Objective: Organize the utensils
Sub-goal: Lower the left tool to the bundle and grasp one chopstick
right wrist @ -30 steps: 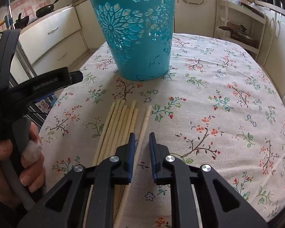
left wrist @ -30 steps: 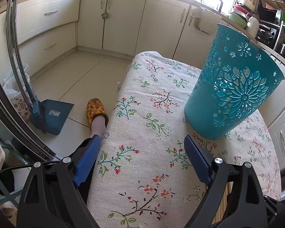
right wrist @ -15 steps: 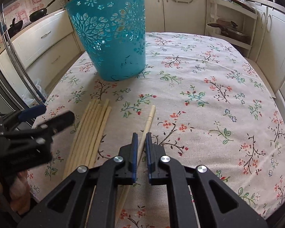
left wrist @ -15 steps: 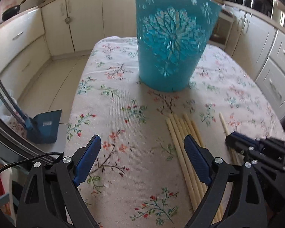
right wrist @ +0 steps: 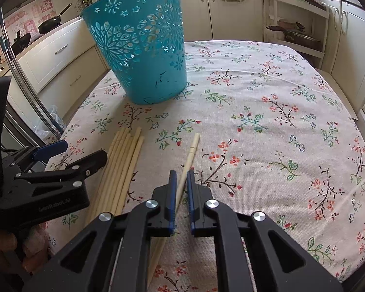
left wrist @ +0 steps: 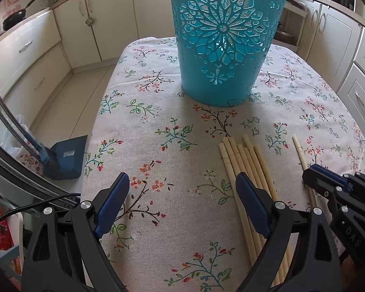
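A teal cut-out basket (left wrist: 226,48) (right wrist: 143,56) stands upright on the flowered tablecloth (left wrist: 158,146). A bundle of several pale chopsticks (left wrist: 243,160) (right wrist: 124,160) lies in front of it. One single chopstick (right wrist: 192,150) (left wrist: 299,150) lies apart to the right. My right gripper (right wrist: 181,174) (left wrist: 314,172) is shut on that single chopstick, low on the cloth. My left gripper (left wrist: 182,178) (right wrist: 82,150) hangs open over the cloth, its right finger (left wrist: 253,202) above the bundle, with nothing between the fingers.
The table's left edge drops to a tiled floor where a blue dustpan (left wrist: 65,158) stands. Cream cabinets (left wrist: 31,56) ring the room. A person's hand (right wrist: 2,248) grips the left tool at the lower left.
The left gripper swung right from the table's left edge to face the basket and the bundle. The right gripper's jaws narrowed onto the single chopstick.
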A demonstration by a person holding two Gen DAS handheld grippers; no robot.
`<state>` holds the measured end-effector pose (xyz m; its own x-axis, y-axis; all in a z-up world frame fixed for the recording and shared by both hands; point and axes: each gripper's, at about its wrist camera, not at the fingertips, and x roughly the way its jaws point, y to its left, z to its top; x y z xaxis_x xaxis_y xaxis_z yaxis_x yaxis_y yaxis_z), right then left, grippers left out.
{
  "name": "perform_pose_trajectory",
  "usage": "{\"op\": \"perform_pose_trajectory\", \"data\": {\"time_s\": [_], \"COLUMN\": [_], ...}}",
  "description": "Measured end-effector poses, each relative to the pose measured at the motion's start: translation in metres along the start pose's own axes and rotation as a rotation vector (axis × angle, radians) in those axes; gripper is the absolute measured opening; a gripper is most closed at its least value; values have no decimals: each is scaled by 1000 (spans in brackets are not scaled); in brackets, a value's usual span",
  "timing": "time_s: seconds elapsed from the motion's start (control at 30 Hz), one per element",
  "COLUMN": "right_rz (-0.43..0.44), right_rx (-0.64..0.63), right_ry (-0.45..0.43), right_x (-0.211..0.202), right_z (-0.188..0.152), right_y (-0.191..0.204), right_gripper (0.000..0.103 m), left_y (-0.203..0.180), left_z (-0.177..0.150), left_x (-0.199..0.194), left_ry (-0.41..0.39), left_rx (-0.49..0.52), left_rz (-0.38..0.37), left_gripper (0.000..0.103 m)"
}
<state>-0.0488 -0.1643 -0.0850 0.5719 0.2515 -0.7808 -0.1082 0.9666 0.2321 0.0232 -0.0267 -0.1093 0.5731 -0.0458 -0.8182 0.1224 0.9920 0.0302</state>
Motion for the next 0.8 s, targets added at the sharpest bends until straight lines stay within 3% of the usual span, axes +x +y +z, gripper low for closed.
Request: {"op": "perform_pose_trajectory", "data": {"time_s": [0.13, 0.33, 0.43, 0.5, 0.63, 0.8], "right_rz": [1, 3, 5, 6, 7, 9], "right_rx": [2, 5, 7, 8, 9, 14], "right_ry": [-1, -2, -2, -3, -4, -6], "right_x": [0, 0, -1, -1, -1, 0], "right_z": [0, 0, 0, 0, 1, 1], "right_y": [0, 0, -1, -1, -1, -2], "right_gripper": [9, 9, 9, 9, 9, 9], "left_y": [-4, -8, -13, -17, -19, -1], "left_z": [1, 0, 1, 2, 6, 17], "left_x": [2, 2, 1, 1, 4, 12], "left_ry": [11, 9, -5, -18, -33, -19], "left_rx": [15, 39, 68, 94, 131, 75], "left_rz": [6, -14, -46, -88, -142, -147], "left_gripper": [82, 68, 50, 31, 9, 5]}}
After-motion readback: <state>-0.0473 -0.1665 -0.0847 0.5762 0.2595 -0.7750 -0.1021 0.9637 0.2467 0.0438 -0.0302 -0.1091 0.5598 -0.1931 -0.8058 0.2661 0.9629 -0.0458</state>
